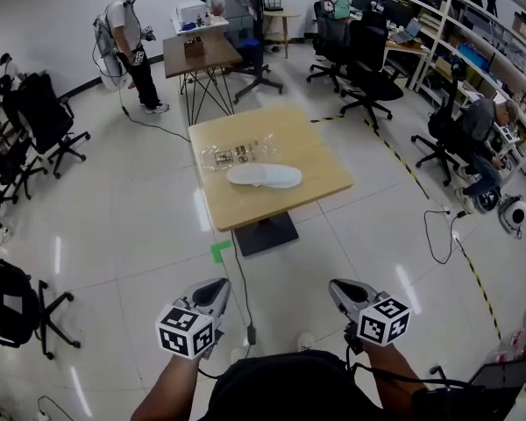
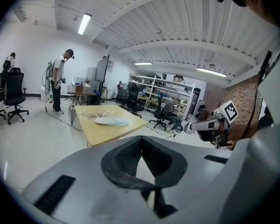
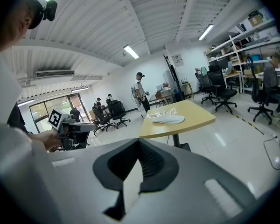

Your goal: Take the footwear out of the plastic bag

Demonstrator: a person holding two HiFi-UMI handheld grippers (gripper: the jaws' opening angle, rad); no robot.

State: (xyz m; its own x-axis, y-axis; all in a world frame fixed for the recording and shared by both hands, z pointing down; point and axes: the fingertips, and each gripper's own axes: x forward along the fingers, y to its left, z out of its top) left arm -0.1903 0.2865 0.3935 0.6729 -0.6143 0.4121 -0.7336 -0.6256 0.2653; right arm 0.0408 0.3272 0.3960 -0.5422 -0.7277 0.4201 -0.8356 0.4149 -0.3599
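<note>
White slippers [image 1: 264, 176], a flat pair lying side by side, rest near the middle of a light wooden table [image 1: 320, 152]. A crumpled clear plastic bag [image 1: 237, 153] lies just beside them on the far-left side of the tabletop. Whether its film reaches over the slippers cannot be made out. The table stands on a black base [image 1: 265, 232], and a green tape mark [image 1: 221, 251] is stuck to the white floor at its near-left corner.

Both tools are held close to the person's body, well apart from the table and pointing toward it. The left gripper [image 1: 216, 285] has its jaws pressed together with nothing between them, as its own view shows dark ridged pads meeting at the tip. The right gripper [image 1: 338, 287] is likewise pressed together and empty. Each carries a marker cube, the left cube [image 1: 186, 330] and the right cube [image 1: 384, 319], just above the forearm that holds it. The two tools are level with each other and set apart to either side of the person's dark shirt [image 1: 298, 388].

Beyond the light table stands a darker wooden table [image 1: 212, 51] bearing small items. A standing person [image 1: 130, 35] in a white top is at its left, head bowed. Black office chairs [image 1: 368, 75] cluster at the far right, more chairs [image 1: 37, 117] line the left wall, and a seated person [image 1: 480, 128] is beside the shelves [image 1: 460, 38]. A yellow-and-black tape line [image 1: 401, 158] runs across the floor on the right.
</note>
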